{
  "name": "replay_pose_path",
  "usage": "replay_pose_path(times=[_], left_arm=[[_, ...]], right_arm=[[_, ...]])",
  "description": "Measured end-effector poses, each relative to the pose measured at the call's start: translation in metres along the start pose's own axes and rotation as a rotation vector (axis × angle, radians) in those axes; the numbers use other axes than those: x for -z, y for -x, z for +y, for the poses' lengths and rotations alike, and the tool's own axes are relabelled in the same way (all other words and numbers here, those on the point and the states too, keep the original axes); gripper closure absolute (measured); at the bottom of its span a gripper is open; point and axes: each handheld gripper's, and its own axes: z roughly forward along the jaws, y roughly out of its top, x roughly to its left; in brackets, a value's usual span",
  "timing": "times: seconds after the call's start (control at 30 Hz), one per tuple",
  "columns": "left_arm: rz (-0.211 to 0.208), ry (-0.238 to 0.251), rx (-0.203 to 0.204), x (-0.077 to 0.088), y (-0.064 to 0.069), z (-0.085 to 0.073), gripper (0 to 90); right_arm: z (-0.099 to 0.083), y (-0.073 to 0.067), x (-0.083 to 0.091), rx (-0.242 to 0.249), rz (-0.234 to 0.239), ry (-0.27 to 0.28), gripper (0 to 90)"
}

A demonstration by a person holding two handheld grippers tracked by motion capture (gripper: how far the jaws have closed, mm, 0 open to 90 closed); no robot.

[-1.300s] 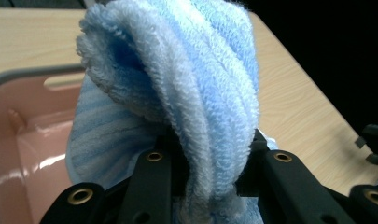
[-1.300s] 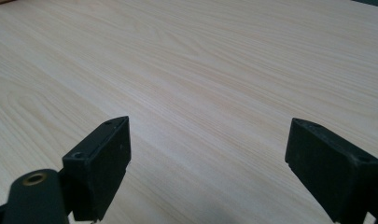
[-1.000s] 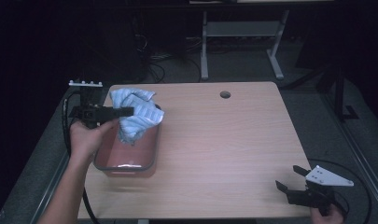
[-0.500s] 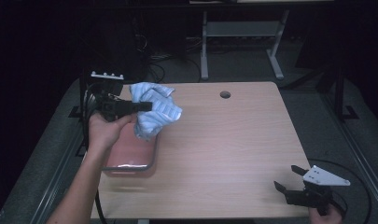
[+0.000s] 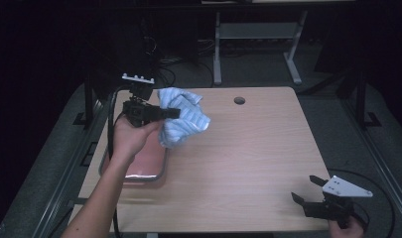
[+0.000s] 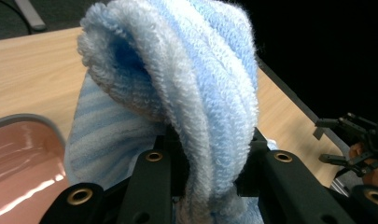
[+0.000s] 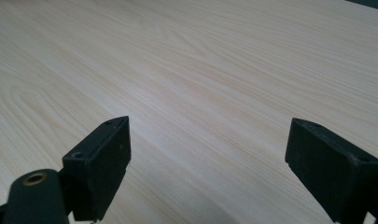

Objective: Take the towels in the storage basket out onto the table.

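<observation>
A light blue striped towel (image 5: 181,119) hangs bunched above the table's left part, with my left gripper (image 5: 173,113) shut on it. Up close, the left gripper view has the towel (image 6: 186,93) folded thickly between the two black jaws. Below and left of it lies a shallow reddish tray (image 5: 144,161) with a metal rim, seen as a glossy pink tray (image 6: 18,158) at the lower left of the left gripper view. My right gripper (image 5: 305,191) rests at the table's front right corner, open with nothing between its jaws; it hovers over bare wood (image 7: 200,84).
The light wooden table (image 5: 253,148) has a round cable hole (image 5: 239,100) near its far edge. Beyond it stand a metal frame (image 5: 258,34) and dark floor with cables. The other hand's gripper (image 6: 359,140) appears far right in the left gripper view.
My left gripper has lifted the towel out of the tray and carried it right and farther away. The right gripper has stayed put.
</observation>
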Motion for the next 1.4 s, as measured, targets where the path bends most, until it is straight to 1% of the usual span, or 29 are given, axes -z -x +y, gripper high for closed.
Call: replay_pose_path(times=[0.07,0.1,0.17,0.2,0.4,0.53,0.63,0.67,0.77,0.8,0.83,0.87,0.97,1.1,1.2,1.23,1.33,1.37,1.4], left_arm=[[-0.008,-0.013,-0.009,-0.008,0.002,0.001,71.2],[-0.014,-0.011,-0.007,-0.012,0.003,0.001,71.1],[-0.02,-0.018,-0.016,-0.019,0.004,0.001,71.2],[-0.022,-0.019,-0.013,-0.023,0.005,0.001,71.2],[-0.04,-0.054,-0.033,-0.048,0.015,0.004,71.2],[-0.055,-0.071,-0.035,-0.065,0.019,0.004,71.2],[-0.079,-0.076,-0.039,-0.076,0.022,0.003,71.1],[-0.085,-0.076,-0.031,-0.08,0.023,0.002,71.1],[-0.081,-0.087,-0.031,-0.09,0.024,0.002,71.2],[-0.086,-0.09,-0.027,-0.093,0.025,0.001,71.2],[-0.085,-0.094,-0.031,-0.096,0.026,0.001,71.2],[-0.085,-0.094,-0.025,-0.098,0.027,0.001,71.2],[-0.086,-0.101,-0.026,-0.105,0.028,0.001,71.2],[-0.095,-0.123,-0.03,-0.116,0.032,0.001,71.2],[-0.093,-0.13,-0.029,-0.123,0.032,0.0,71.2],[-0.091,-0.132,-0.023,-0.126,0.033,0.0,71.2],[-0.092,-0.143,-0.027,-0.135,0.033,-0.002,71.1],[-0.092,-0.143,-0.027,-0.135,0.033,-0.002,71.2],[-0.096,-0.157,-0.032,-0.142,0.034,-0.004,71.1]], right_arm=[[0.0,0.0,-0.001,0.007,0.001,-0.001,13.6],[0.001,0.0,-0.001,0.006,-0.001,-0.001,13.7],[0.001,-0.001,-0.001,0.006,0.0,-0.001,13.6],[0.001,-0.001,-0.001,0.007,0.0,-0.002,13.7],[0.0,0.001,0.0,-0.005,-0.004,0.001,13.6],[-0.001,0.001,0.001,-0.008,-0.002,0.005,13.7],[-0.001,0.001,0.0,-0.015,0.003,0.008,13.7],[-0.001,0.001,0.0,-0.01,0.004,0.008,13.7],[-0.001,0.001,-0.001,-0.009,0.003,0.006,13.7],[-0.001,0.001,0.0,-0.009,0.003,0.007,13.6],[-0.001,0.001,0.0,-0.008,0.004,0.008,13.7],[-0.001,0.001,0.0,-0.012,0.004,0.006,13.7],[-0.001,0.001,0.0,-0.009,0.003,0.008,13.7],[-0.001,0.002,0.001,-0.007,0.001,0.011,13.6],[-0.002,0.002,0.001,-0.014,0.003,0.014,13.7],[-0.001,0.002,0.001,-0.014,0.002,0.014,13.7],[-0.001,0.002,0.001,-0.005,-0.001,0.015,13.7],[-0.001,0.002,0.001,-0.005,-0.001,0.015,13.7],[-0.001,0.002,0.001,-0.008,0.006,0.017,13.7]])
